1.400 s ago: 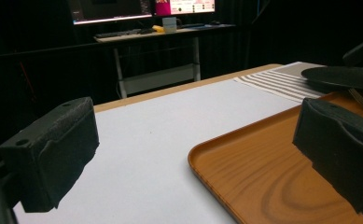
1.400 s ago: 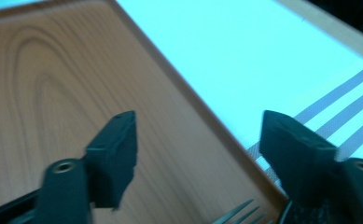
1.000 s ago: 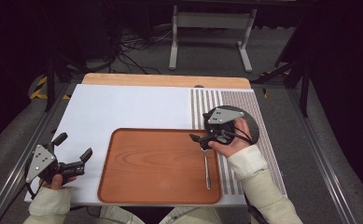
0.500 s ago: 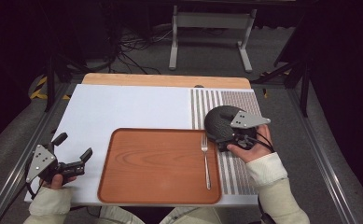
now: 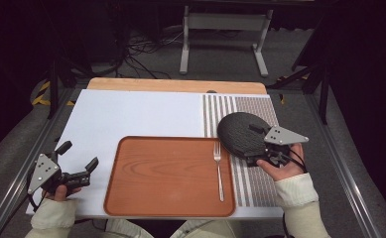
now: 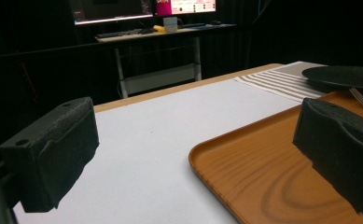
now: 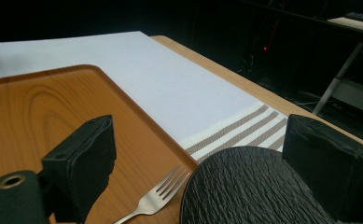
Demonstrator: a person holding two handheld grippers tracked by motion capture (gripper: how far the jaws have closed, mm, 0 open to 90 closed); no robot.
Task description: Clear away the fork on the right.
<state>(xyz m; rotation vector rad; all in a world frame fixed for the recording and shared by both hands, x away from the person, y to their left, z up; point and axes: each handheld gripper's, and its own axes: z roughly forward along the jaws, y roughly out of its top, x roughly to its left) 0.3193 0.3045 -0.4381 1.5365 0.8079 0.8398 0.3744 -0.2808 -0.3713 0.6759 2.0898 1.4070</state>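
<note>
Where grained wood curves, slate-textured round plate (image 5: 241, 133).

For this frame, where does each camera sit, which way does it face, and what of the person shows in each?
High view: above the person's side, looking forward and down on the table; both forearms, left hand-held gripper, right hand-held gripper.
Left gripper view: low beside the wooden tray, facing along the table; own two jaws, apart.
Right gripper view: low over the black plate, facing the table's far edge; own two jaws, apart.
Shared: tray, plate and fork appear in all three.
</note>
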